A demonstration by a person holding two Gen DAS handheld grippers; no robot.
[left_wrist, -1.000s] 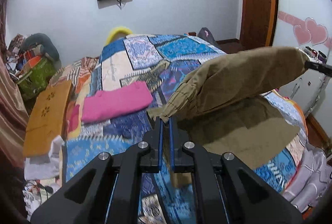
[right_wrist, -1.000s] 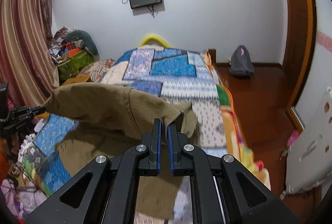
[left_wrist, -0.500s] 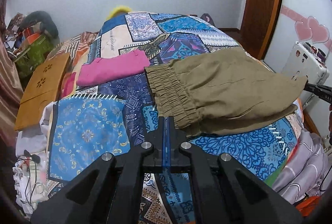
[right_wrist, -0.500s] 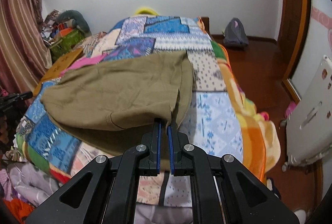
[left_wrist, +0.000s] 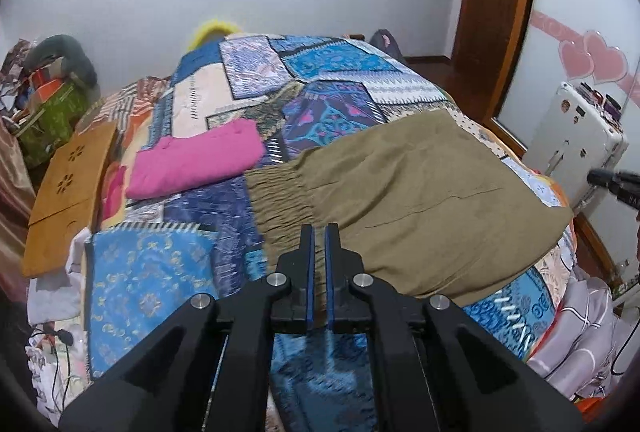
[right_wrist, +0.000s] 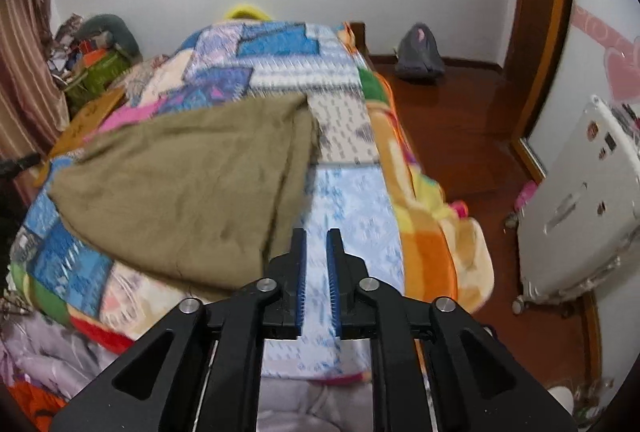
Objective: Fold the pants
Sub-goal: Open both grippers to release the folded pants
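Both grippers angled down, jaws opening

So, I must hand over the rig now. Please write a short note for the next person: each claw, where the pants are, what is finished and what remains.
Left claw: jaws opening, nothing between them, just in front of the waistband.
Right claw: jaws opening, empty, beside the other end of the pants.
Pants: olive, lying doubled over on the bedspread, elastic waistband toward the left claw. A folded pink garment lies further back on the bed.
Done: one fold laid down and released.
Left: probably another fold to make it compact, then smoothing.
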